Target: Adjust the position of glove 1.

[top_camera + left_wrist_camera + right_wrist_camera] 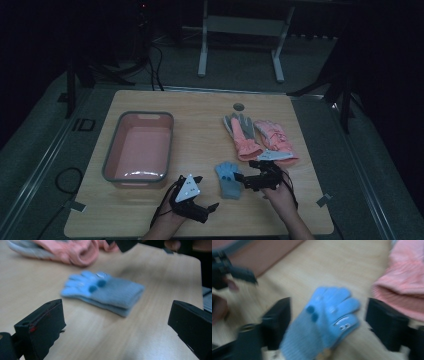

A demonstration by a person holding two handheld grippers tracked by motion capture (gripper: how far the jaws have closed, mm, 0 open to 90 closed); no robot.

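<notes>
A: Gloves first. Which way does the blue glove (229, 179) point?

B: Fingers far, cuff near, long axis running near to far, flat on the bench (200, 125) between the tools.

A: Going left to right?

B: Pink basin (111, 165), nothing inside; left tool (200, 192), jaws spread, holding nothing; blue glove; right tool (243, 179), released, jaws standing either side of the glove, not pressing it; pink gloves (260, 137) beyond. Open bench lies mid-table.
</notes>
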